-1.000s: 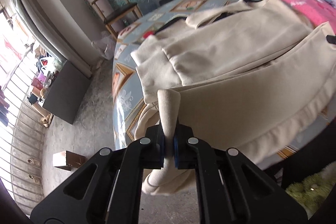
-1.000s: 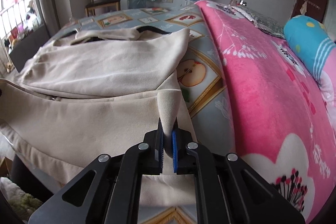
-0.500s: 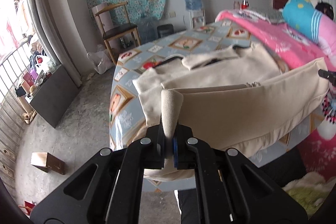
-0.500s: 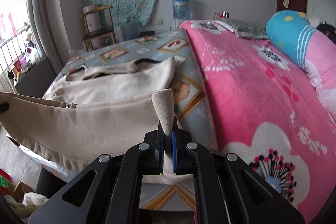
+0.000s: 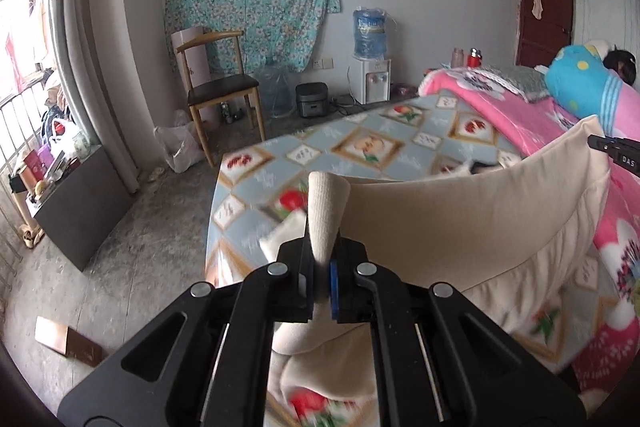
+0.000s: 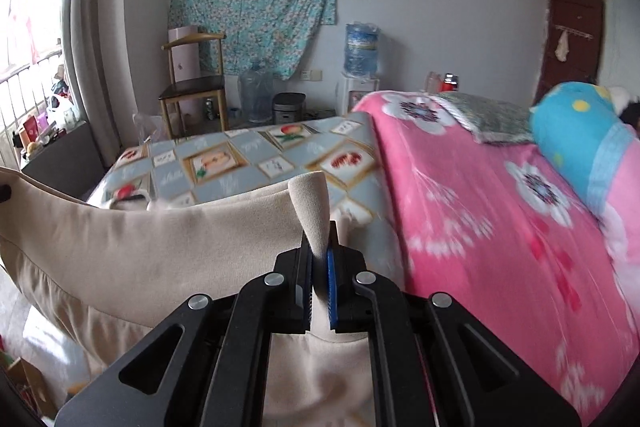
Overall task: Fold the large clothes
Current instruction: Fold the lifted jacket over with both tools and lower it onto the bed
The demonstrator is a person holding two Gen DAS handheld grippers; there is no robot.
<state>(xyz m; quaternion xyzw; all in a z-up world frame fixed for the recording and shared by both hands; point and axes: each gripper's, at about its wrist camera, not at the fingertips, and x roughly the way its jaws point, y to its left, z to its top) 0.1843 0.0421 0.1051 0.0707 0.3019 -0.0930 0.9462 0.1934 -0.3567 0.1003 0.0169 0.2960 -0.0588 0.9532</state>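
A large beige garment (image 5: 460, 227) hangs stretched between my two grippers, lifted above the bed. My left gripper (image 5: 322, 267) is shut on one corner of its ribbed hem, which sticks up between the jaws. My right gripper (image 6: 318, 267) is shut on the other hem corner; the garment (image 6: 160, 259) spreads to the left of it. The tip of my right gripper (image 5: 614, 149) shows at the right edge of the left wrist view. The part of the garment lying on the bed is mostly hidden behind the raised hem.
The bed has a blue patterned sheet (image 5: 360, 147) and a pink flowered blanket (image 6: 500, 207) with a blue pillow (image 6: 580, 131) on it. A wooden chair (image 5: 224, 95), water dispenser (image 5: 370, 67) and dark cabinet (image 5: 76, 203) stand on the concrete floor beyond. A cardboard box (image 5: 66, 345) lies on the floor.
Both grippers have lifted the hem up from the bed and tilted upward, so the garment's body on the bed has dropped out of sight behind the raised fabric.
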